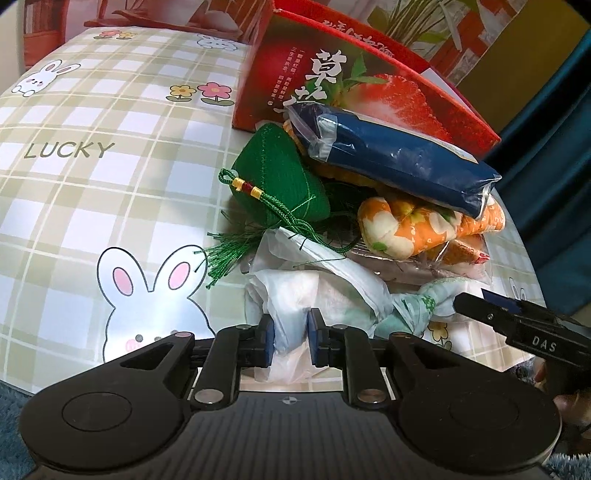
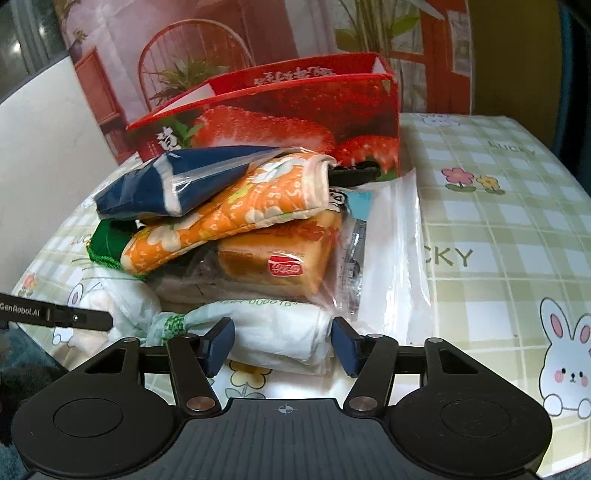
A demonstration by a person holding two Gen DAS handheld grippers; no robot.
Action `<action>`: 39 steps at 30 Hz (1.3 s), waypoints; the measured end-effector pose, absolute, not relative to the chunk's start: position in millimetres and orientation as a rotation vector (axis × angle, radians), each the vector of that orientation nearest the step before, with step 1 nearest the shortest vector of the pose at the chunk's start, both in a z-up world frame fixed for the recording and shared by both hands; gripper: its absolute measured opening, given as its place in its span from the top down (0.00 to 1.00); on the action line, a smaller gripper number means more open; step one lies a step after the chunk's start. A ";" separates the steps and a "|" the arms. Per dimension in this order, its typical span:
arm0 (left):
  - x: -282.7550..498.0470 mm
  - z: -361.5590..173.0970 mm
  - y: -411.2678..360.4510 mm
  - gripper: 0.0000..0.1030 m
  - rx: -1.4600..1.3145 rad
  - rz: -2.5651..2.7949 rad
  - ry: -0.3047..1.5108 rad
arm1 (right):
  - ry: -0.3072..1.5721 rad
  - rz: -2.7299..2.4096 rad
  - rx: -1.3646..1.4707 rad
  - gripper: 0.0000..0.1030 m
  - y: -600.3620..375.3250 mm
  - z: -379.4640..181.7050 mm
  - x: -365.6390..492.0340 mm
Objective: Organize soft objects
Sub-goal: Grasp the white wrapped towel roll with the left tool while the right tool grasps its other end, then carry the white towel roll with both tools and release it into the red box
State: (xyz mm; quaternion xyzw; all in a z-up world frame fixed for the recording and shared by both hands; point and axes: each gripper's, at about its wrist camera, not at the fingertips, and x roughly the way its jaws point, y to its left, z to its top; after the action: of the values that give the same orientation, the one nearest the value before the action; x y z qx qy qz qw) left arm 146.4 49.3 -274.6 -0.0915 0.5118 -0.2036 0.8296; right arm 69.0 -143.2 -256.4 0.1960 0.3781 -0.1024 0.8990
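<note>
White tissue bundle (image 1: 291,295) pinched in left hand-held gripper (image 1: 290,341); right hand-held gripper (image 2: 282,341) spread, straddling knotted bag (image 2: 273,332).

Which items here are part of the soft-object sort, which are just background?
Job: white plastic bag, green tasselled pouch, orange floral mitt, navy packet, bread pack, strawberry box, left gripper, right gripper.
Background: bunny tablecloth, printed backdrop.

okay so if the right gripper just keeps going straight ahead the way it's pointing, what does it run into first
Most likely the white plastic bag lying between the open fingers of the right gripper. Just behind it sits the packaged bread, though exact depth is hard to judge through the fisheye.
</note>
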 end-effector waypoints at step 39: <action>85.2 -168.0 44.5 0.90 -0.078 -0.508 0.577 | 0.495 -0.165 0.311 0.83 -127.6 -169.8 22.2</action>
State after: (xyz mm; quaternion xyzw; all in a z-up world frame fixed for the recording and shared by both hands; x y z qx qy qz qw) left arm 85.2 44.5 -168.0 -0.0378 0.2816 -0.2479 0.9262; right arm 22.2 -127.6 -169.8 0.1533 0.2437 -0.0812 0.9542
